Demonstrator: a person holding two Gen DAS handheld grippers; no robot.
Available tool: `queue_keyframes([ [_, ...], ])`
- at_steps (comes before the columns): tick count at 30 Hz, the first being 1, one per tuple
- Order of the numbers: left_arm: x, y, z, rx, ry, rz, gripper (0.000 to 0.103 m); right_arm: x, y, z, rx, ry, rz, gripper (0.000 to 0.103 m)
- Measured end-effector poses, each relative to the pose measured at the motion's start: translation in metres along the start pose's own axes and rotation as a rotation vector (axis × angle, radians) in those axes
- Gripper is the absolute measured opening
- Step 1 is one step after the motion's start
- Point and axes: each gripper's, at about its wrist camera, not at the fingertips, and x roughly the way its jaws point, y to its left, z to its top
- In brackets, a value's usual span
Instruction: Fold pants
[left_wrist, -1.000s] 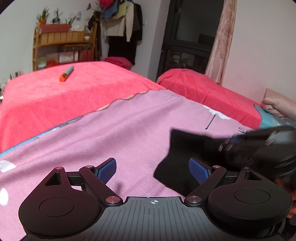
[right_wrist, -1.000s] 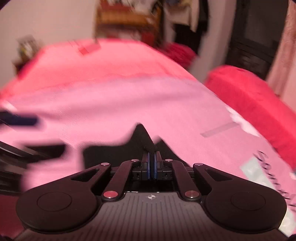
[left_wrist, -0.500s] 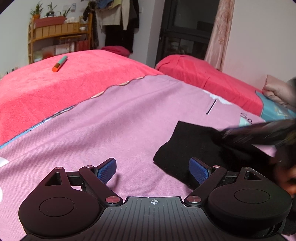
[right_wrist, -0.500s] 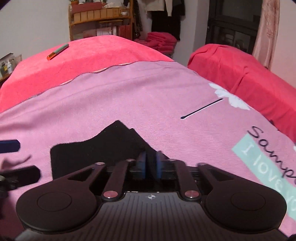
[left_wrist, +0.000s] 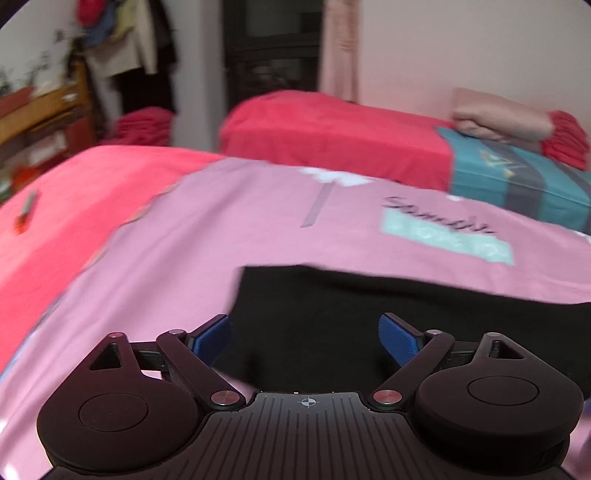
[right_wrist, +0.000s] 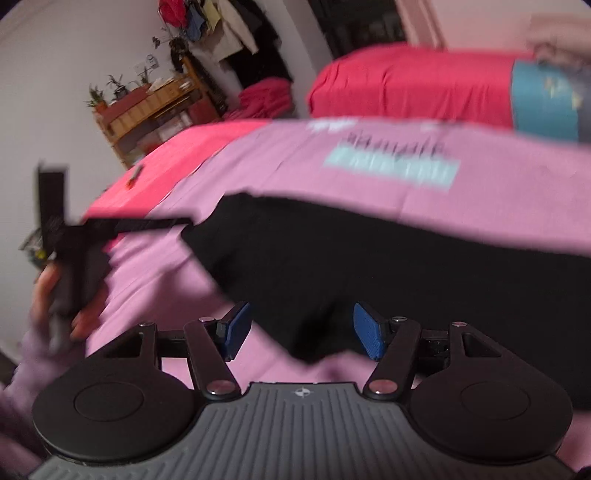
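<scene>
Black pants (left_wrist: 369, 314) lie flat on a pink sheet (left_wrist: 184, 258) spread over the bed. My left gripper (left_wrist: 304, 338) hovers over their near-left edge, open, blue pads wide apart with nothing pinched. In the right wrist view the pants (right_wrist: 388, 258) stretch across the frame; my right gripper (right_wrist: 301, 328) hangs above their near edge with its jaws opening, the pads not pressing the cloth. At the far left of that view a hand holds the left gripper's handle (right_wrist: 70, 266).
Red bedding (left_wrist: 74, 192) shows beyond the pink sheet, with an orange-green pen (left_wrist: 26, 210) on it. A second red bed (left_wrist: 332, 136) with folded blankets (left_wrist: 502, 118) stands behind. A wooden shelf (right_wrist: 147, 110) and hanging clothes (right_wrist: 229, 33) line the far wall.
My right gripper let go of the black cloth, opened and swung right along the pants. The left gripper moved right, over the pants' left edge, still open.
</scene>
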Motion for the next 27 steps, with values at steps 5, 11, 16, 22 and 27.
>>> queue_keyframes([
  [5, 0.059, -0.024, 0.007, -0.073, 0.091, -0.123, 0.103, 0.020, 0.023, -0.022, -0.092, 0.026, 0.000, 0.067],
  [11, 0.077, -0.027, -0.019, -0.053, 0.029, -0.122, 0.103, 0.061, 0.001, -0.001, -0.065, -0.010, -0.047, 0.063],
  [16, 0.078, -0.021, -0.016, -0.091, 0.032, -0.155, 0.103, 0.071, -0.021, -0.003, 0.170, 0.067, 0.336, 0.064],
  [22, 0.076, -0.019, -0.015, -0.097, 0.029, -0.159, 0.103, 0.071, -0.028, 0.014, 0.148, -0.002, 0.276, 0.069],
  [27, 0.075, -0.017, -0.016, -0.108, 0.023, -0.165, 0.103, 0.086, -0.010, 0.003, 0.121, 0.116, 0.357, 0.071],
])
